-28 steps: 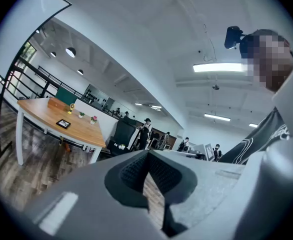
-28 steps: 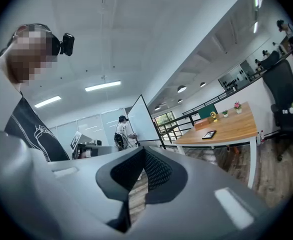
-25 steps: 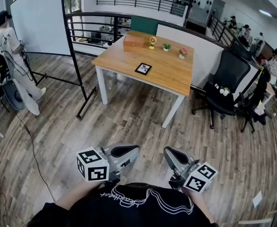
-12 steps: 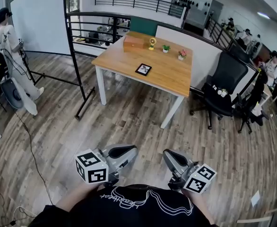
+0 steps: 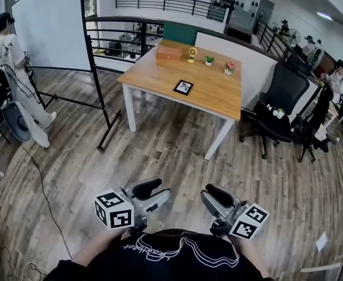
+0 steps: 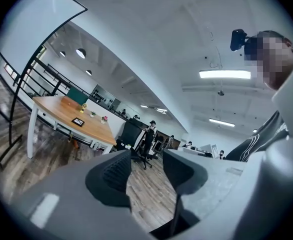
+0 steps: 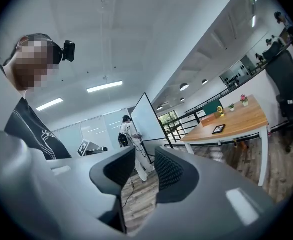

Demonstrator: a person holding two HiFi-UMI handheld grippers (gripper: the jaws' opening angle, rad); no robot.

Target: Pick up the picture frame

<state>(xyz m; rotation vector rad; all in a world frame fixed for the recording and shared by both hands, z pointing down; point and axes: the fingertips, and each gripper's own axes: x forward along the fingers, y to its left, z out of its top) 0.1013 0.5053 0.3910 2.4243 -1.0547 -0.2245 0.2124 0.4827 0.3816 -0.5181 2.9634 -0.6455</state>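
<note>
Left hand-held gripper [image 5: 155, 192] sits low in the head view, right in front of the person's chest, pointing out across the room. In its own view [image 6: 146, 156] the two jaws stand apart, and only wooden floor [image 5: 160, 151] shows through the gap. Right hand-held gripper [image 5: 211, 198] is alongside it, just to the right. Its jaws have just been opening, and its own view [image 7: 144, 156] shows a clear gap between the ribbed pads with nothing inside. So both are empty-handed and side by side, with neither touching anything.

Looking outward, there is a stretch of bare floor and then the worktop [image 5: 160, 75], well apart from both grippers. The picture frame [image 5: 183, 87] lies flat around its middle, a touch nearer the near edge than the far one, with open wood all around it. It also shows small and dark on the worktop in the left gripper view [image 6: 77, 121] and the right gripper view [image 7: 218, 129].

At the far left corner of the worktop sits a wooden box [image 5: 168, 52]. Along the far edge come a small yellow ornament [image 5: 191, 54], a potted plant [image 5: 209, 60] and a pot of pink flowers [image 5: 230, 67]. A black office chair [image 5: 280, 104] stands off the right end, a whiteboard [image 5: 48, 25] on the left, and a person [image 5: 10, 57] beside it.
</note>
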